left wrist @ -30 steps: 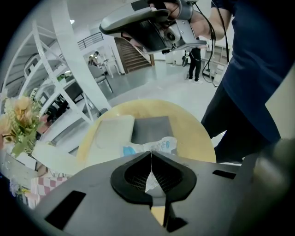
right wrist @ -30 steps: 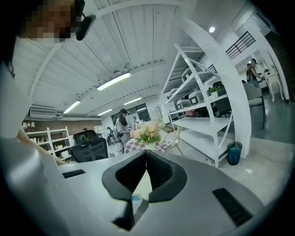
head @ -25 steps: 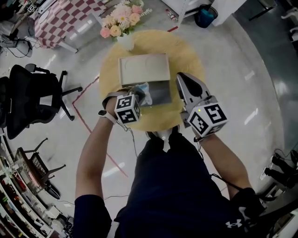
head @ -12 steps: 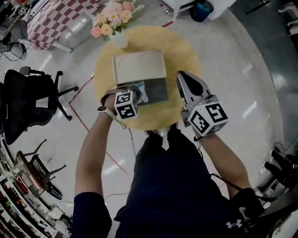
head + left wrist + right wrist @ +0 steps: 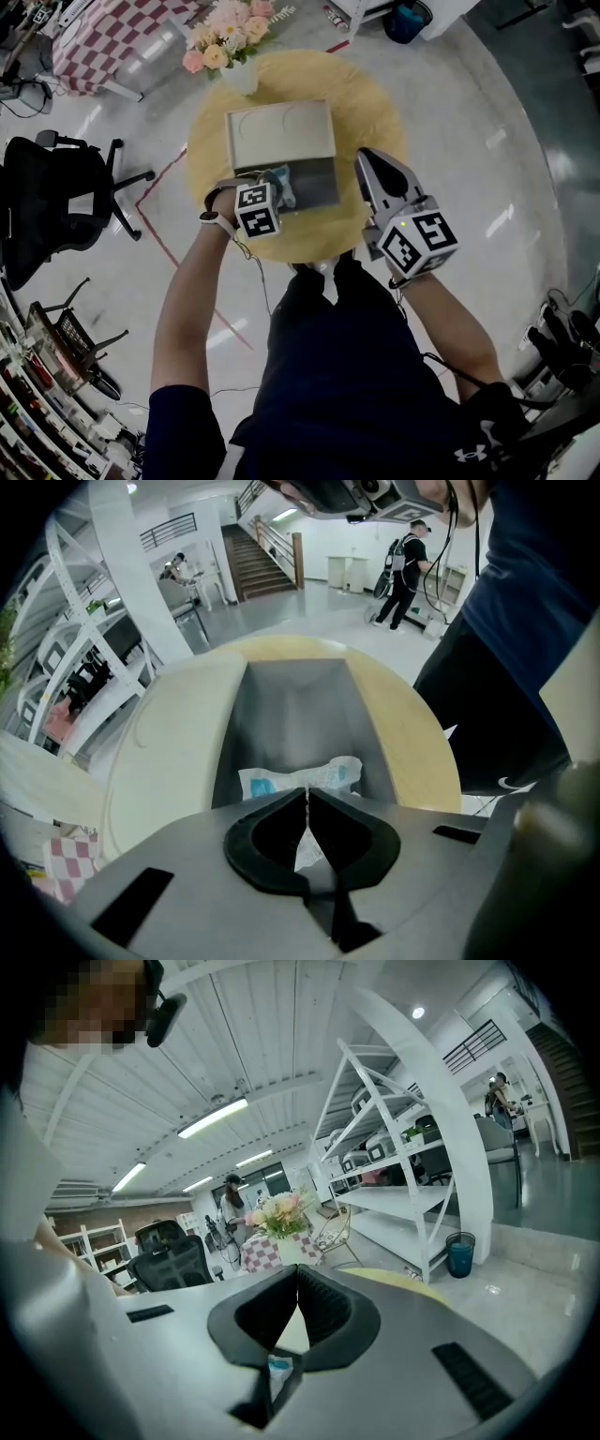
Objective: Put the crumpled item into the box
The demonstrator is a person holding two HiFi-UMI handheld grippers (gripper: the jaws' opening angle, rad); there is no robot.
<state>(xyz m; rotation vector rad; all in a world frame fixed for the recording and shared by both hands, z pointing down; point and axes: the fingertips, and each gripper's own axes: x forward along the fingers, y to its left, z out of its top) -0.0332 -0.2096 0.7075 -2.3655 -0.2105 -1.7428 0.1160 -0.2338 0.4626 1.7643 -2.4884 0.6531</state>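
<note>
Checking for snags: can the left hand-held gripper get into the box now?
Likely yes: the lid lies folded back, the box stands open, and the left hand-held gripper, shut on the crumpled item, hangs right above it.

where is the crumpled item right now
In the left gripper view the crumpled item is pinched in the shut left gripper, over the inside of the open grey box. In the head view it is at the box's left edge.

Bright, even indoor light; fisheye warps and darkens the edges.
</note>
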